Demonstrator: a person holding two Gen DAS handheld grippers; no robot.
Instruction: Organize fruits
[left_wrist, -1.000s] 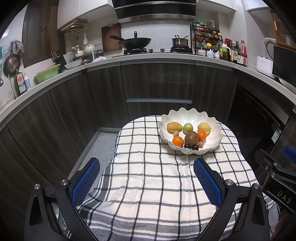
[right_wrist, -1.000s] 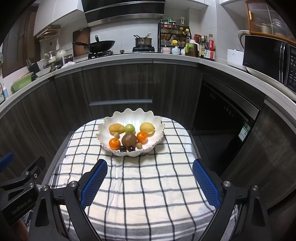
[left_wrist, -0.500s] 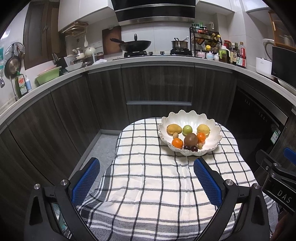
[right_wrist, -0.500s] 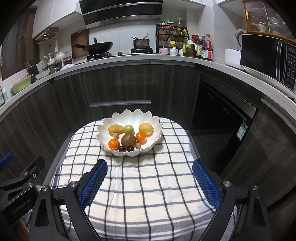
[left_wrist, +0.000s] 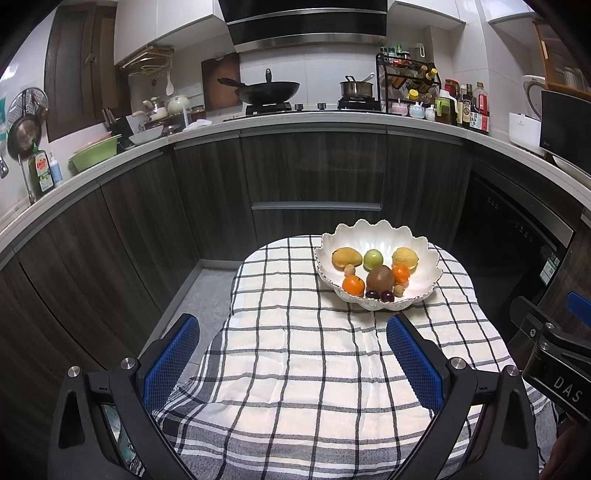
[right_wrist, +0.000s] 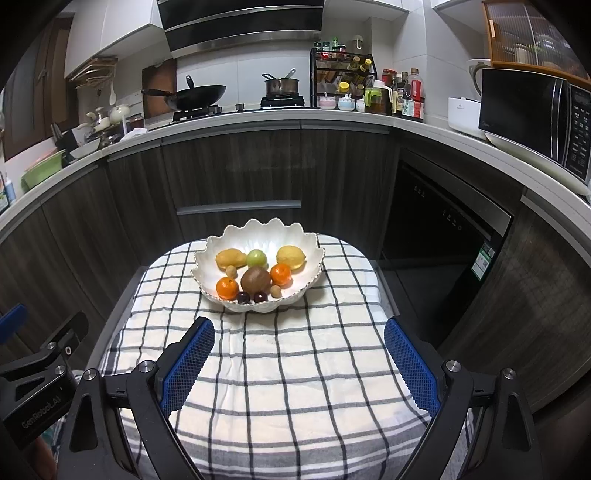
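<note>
Nearest, the left tongs (left_wrist: 291, 360) and right tongs (right_wrist: 299, 360) are both spread wide and grip nothing, held above the checked cloth (right_wrist: 295, 369) that covers the tabletop, short of the bowl (right_wrist: 236, 247). Farther on, the white scalloped bowl sits on the cloth and holds the fruit: two oranges, a brown kiwi (right_wrist: 255, 279), a green apple, a lemon and a mango. Behind the bowl stand dark cabinets (right_wrist: 240, 170).

Wok (left_wrist: 269, 91), microwave (right_wrist: 535, 114), checked cloth (right_wrist: 295, 369)
</note>
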